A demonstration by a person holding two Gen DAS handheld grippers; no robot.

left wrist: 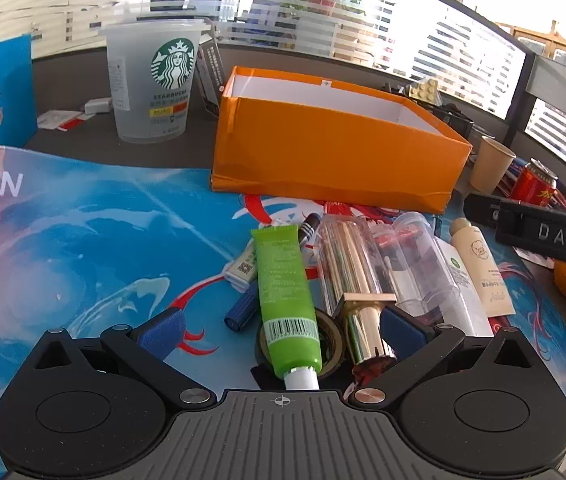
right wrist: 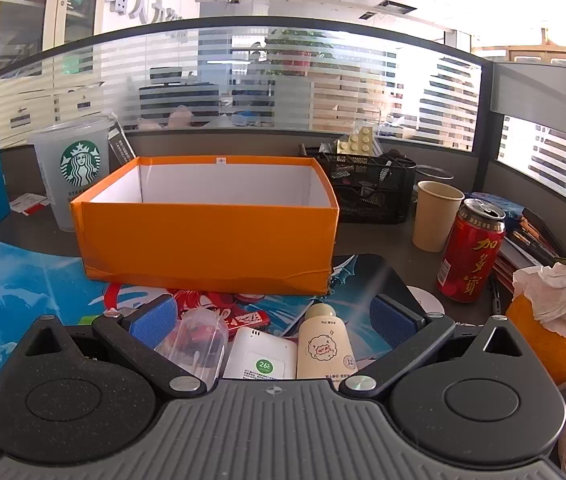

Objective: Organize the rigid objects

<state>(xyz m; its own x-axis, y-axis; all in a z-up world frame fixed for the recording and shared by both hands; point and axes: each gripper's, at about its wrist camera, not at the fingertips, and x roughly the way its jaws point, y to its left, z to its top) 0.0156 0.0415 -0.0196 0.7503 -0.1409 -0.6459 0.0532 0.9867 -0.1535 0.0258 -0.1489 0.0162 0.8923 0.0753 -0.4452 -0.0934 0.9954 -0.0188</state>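
While my left gripper [left wrist: 283, 330] stands with its jaws spread wide and grasping nothing, the green tube [left wrist: 287, 300] and the gold-capped clear bottle [left wrist: 353, 280] lie between its blue pads on the printed mat [left wrist: 83, 240]. My right gripper [right wrist: 275, 320] is likewise released, with the cream bottle [right wrist: 325, 346] and white card [right wrist: 263, 358] between its fingers. Beyond both, the orange box [right wrist: 207, 236] sits open-topped.
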